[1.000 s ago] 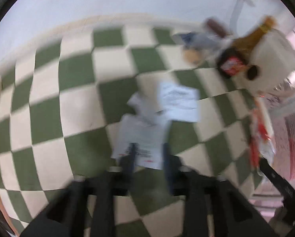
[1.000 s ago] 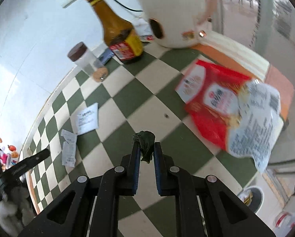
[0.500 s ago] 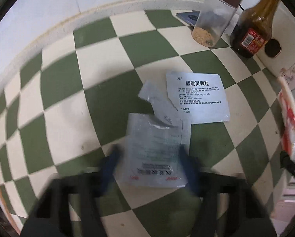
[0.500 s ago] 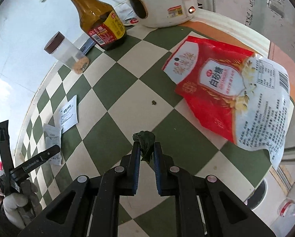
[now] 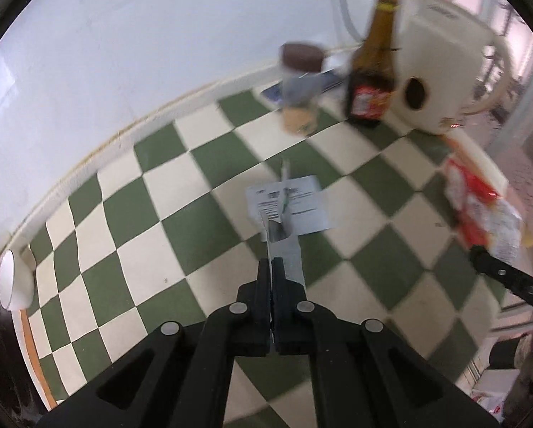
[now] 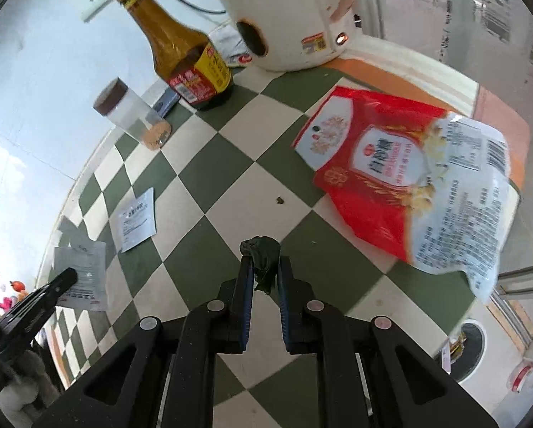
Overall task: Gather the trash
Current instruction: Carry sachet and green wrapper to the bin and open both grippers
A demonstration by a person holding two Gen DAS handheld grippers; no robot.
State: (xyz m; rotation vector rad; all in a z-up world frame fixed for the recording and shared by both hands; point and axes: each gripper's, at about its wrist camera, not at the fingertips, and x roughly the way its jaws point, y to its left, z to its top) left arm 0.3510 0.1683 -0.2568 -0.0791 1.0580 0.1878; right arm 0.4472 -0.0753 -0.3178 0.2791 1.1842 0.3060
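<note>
Left wrist view: left gripper (image 5: 271, 267) clenched on one torn sachet (image 5: 284, 249), seen edge-on, long axis running ahead from the jaws. One flat sachet (image 5: 302, 207) lies ahead. Right gripper (image 6: 264, 267) pinches one dark green scrap (image 6: 262, 253); one red bag (image 6: 402, 192) ahead-right, blurred.

Green-and-cream checkered surface (image 5: 202, 221) meets white wall (image 5: 123, 53); wall socket (image 6: 95, 3); daylight right.

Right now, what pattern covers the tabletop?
Green and cream checks on the tabletop, clearest in the right wrist view.
</note>
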